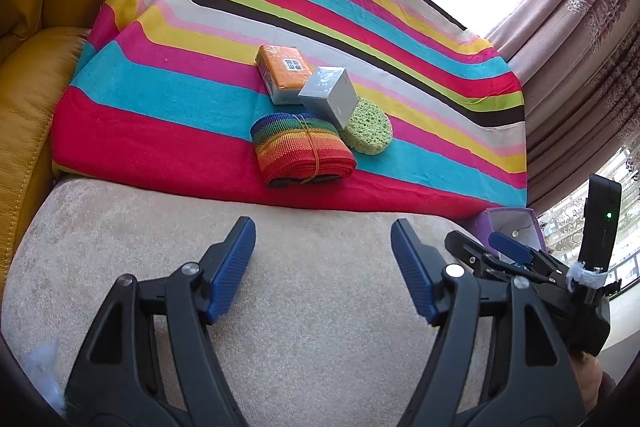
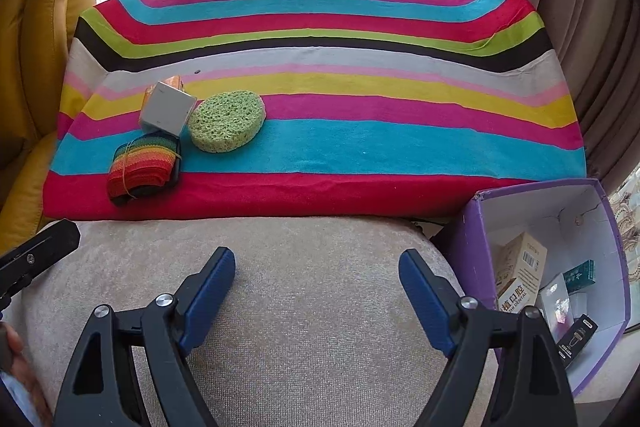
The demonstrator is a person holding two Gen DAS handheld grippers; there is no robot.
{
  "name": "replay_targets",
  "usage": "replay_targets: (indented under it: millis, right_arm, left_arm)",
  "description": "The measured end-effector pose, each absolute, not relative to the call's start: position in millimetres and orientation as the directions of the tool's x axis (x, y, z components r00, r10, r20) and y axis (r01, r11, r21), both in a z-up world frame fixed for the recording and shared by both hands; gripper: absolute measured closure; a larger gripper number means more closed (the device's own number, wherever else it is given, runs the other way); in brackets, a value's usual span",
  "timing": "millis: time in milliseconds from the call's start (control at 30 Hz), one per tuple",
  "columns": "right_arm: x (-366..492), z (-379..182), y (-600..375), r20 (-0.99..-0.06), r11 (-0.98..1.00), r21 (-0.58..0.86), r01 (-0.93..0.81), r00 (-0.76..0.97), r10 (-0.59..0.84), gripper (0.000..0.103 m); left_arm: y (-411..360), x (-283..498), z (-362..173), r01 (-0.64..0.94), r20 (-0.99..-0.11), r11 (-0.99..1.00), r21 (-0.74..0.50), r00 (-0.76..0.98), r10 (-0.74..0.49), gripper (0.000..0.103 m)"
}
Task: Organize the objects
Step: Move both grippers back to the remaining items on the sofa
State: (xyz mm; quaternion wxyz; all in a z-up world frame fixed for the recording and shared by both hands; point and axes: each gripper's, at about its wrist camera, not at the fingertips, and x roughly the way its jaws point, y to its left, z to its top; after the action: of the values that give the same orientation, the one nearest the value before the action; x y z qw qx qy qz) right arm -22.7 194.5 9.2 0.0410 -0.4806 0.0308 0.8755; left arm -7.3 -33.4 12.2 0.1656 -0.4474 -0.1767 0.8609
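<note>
- Currently both the left gripper (image 1: 322,263) and right gripper (image 2: 316,291) are hovering with jaws apart, holding nothing, over the beige cushion (image 2: 312,267).
- Waiting on the striped cloth (image 2: 360,147): rainbow knitted bundle (image 1: 302,149), grey box (image 1: 329,95), orange packet (image 1: 282,69), green round sponge (image 2: 227,121).
- Probably next: reaching forward, grasping one, carrying it to the purple cardboard box (image 2: 480,247), already holding small cartons.
- The grey box is leaning on its neighbours, crowding any grasp.
</note>
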Motion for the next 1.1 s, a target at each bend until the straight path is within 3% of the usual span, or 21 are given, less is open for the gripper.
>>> replay_targets:
  millis: [667, 1100]
  right_arm:
    - [-37.1, 0.7, 183.0, -0.859, -0.997, 0.049, -0.058, -0.513, -0.012, 0.015]
    - [-48.5, -2.2, 176.7, -0.856, -0.995, 0.098, -0.01, -0.512, -0.079, 0.015]
  left_arm:
    - [-53.3, -20.5, 3.5, -0.052, -0.731, -0.886, -0.46, -0.544, 0.411, 0.017]
    - [-50.2, -63.4, -5.2, -0.013, -0.808, -0.917, -0.398, -0.469, 0.357, 0.007]
